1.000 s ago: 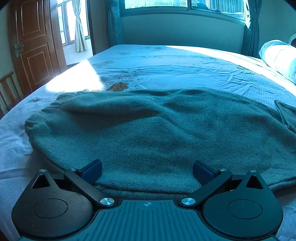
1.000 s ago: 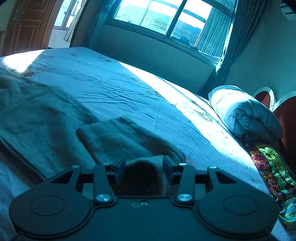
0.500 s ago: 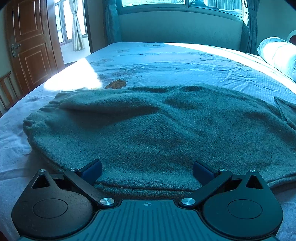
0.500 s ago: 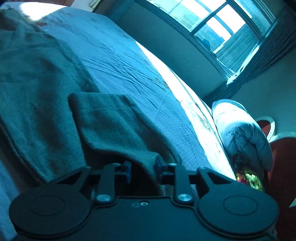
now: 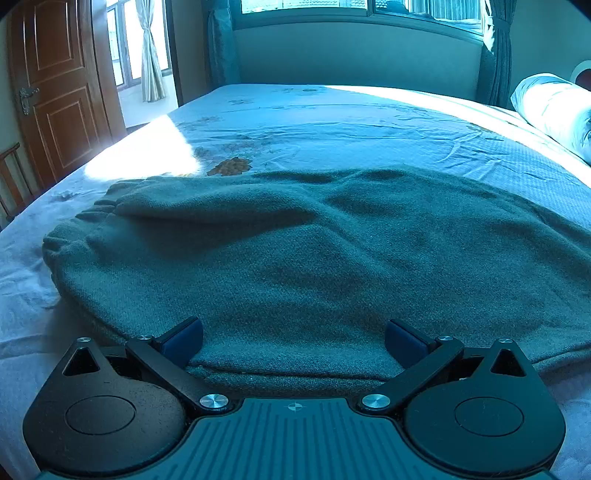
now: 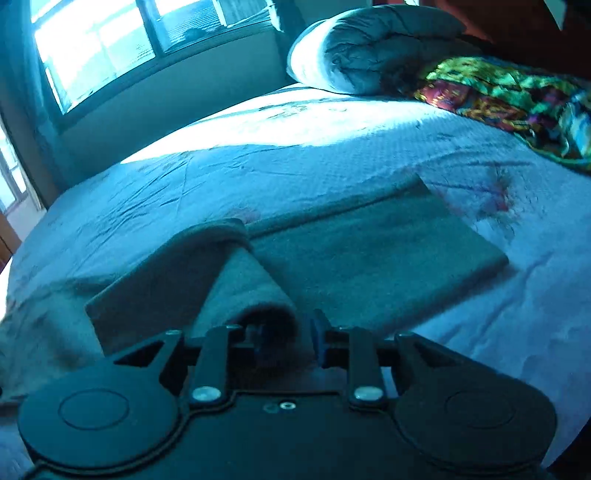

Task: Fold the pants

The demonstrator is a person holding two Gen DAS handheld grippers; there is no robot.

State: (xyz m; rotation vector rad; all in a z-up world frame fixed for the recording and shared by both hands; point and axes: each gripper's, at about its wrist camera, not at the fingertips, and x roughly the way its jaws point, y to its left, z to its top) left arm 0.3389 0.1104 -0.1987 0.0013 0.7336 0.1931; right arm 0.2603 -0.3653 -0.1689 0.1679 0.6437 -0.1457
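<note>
Jaws on pants [image 6: 369, 251]; pillow [image 6: 373, 48] beyond.

I'm working in a home bedroom: wide bed [image 5: 369, 125] with a wrinkled pale sheet, rolled duvet [image 6: 369, 48] and colourful blanket [image 6: 517, 92] at its head edge, curtained window [image 5: 362, 3] along the far edge, panelled wooden door [image 5: 62, 85] past the bed's left corner.

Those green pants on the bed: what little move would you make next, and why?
Probably carry the right gripper onward across the pants, laying its pinched bunch of cloth down flat. It is shut on a raised fold, while the left gripper sits open at the near hem, holding nothing.
</note>
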